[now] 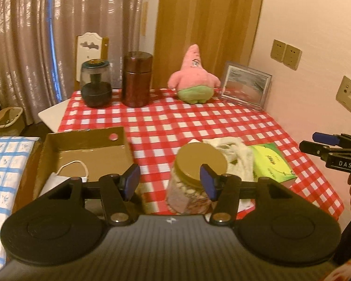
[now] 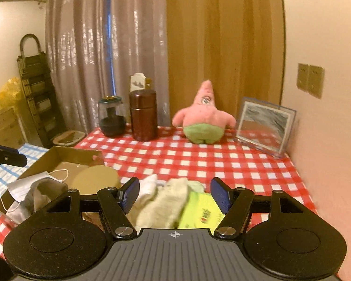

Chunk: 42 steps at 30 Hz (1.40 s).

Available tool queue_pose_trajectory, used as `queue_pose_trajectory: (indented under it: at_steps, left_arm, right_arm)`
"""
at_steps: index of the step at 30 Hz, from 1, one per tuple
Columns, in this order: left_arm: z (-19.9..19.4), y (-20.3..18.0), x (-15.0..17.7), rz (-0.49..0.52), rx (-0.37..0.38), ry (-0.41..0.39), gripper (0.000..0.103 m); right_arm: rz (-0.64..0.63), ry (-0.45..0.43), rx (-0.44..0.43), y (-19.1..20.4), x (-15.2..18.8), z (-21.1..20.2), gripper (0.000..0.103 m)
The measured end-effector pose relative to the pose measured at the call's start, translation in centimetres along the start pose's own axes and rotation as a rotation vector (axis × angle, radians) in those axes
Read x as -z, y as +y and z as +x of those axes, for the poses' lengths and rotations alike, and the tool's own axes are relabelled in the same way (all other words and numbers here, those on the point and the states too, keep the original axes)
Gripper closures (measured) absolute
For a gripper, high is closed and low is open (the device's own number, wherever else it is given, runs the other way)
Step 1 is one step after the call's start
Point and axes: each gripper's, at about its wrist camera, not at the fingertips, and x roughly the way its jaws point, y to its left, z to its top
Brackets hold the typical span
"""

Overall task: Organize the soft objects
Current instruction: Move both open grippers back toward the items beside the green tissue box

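My right tongs (image 2: 174,192) stand spread wide, nothing between the blue pads (image 2: 131,193). Just beyond them, near edge of the worktop (image 2: 257,164): a cream cloth (image 2: 161,201) bunched up, lying partly over a green packet (image 2: 202,210). Left of the cloth, a round gold lid (image 2: 94,179). Further left, an open cardboard box (image 2: 58,158) holding a white face mask (image 2: 28,185) and a grey cloth (image 2: 44,192). Far edge, left to right: dark glass jar (image 2: 111,117), brown canister (image 2: 143,114), pink starfish plush (image 2: 204,117) upright, framed picture (image 2: 264,126) leaning at the wall. My left tongs (image 2: 4,157) show at the left border.
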Motion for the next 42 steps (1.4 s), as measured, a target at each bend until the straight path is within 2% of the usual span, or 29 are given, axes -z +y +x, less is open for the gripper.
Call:
queue_pose_trajectory:
  at_steps: [14, 28, 42]
  left_arm:
    - [2.3, -3.1, -1.2, 0.064, 0.039, 0.014, 0.043]
    - [6.1, -3.7, -3.3, 0.127, 0.087, 0.044, 0.04]
    - [11.1, -3.0, -5.5, 0.2, 0.15, 0.133, 0.04]
  right_arm:
    - [0.022, 0.064, -0.026, -1.3, 0.5, 0.9, 0.036]
    - [-0.183, 0.147, -0.11, 0.7, 1.6, 4.5, 0.036]
    - [-0.325, 0.249, -0.2, 0.2, 2.2, 9.6, 0.036]
